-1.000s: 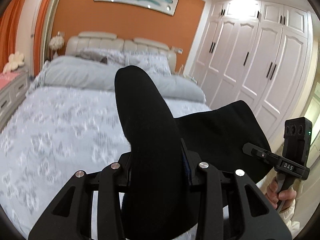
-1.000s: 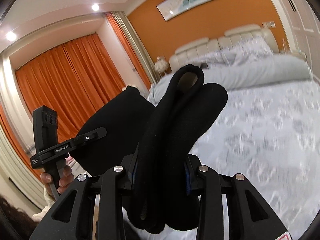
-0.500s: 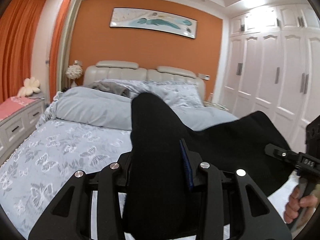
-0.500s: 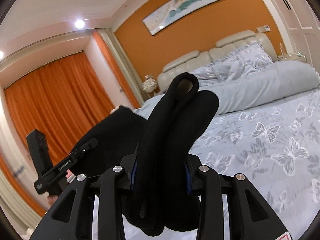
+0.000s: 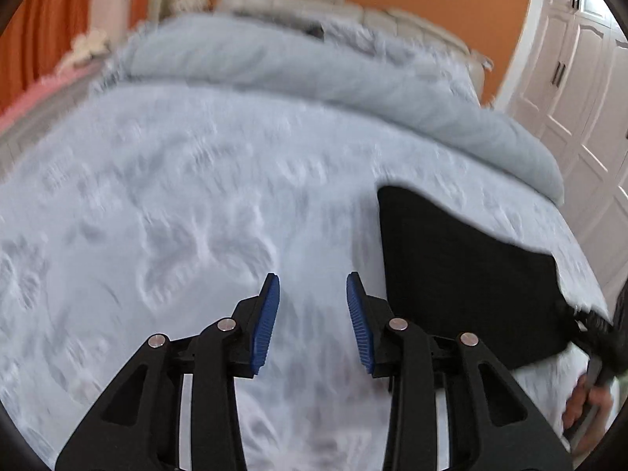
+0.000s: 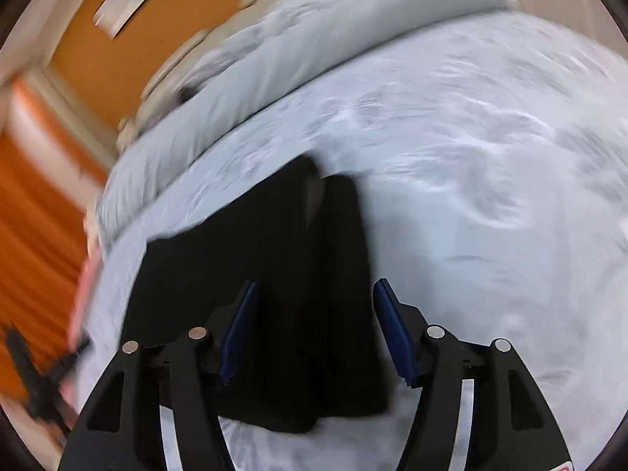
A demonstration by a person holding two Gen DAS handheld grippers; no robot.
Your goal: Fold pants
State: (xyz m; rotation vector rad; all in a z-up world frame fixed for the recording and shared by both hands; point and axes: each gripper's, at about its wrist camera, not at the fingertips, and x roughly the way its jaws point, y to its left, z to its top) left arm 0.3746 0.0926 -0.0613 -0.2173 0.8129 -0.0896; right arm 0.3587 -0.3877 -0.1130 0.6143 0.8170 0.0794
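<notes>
- Left gripper (image 5: pixel 313 322): jaws apart, empty; pants (image 5: pixel 463 274) at 3 o'clock on the bedspread (image 5: pixel 176 216).
- Right gripper (image 6: pixel 314 333): jaws wide, straddling the pants (image 6: pixel 298 294); only this view shows the folded bundle, long axis 6-to-12 o'clock.

home bedroom: bed (image 5: pixel 235 196), wardrobe (image 5: pixel 581 90).

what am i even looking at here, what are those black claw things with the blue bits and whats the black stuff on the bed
No robot here: a person holds a two-finger gripper tool in each hand, and each tool carries a wide-angle camera looking forward along its fingers. That bends the room into a circle, and the blur suggests fast motion.

One picture comes from the left gripper. Its blue pads stand apart with nothing between them.

The other comes from the right gripper, also open; the pants sit between its pads, not pinched.

The black stuff is those pants, lying partly folded on the pale patterned bed. In the left view they lie to the right, near the person's hand holding the other tool.
</notes>
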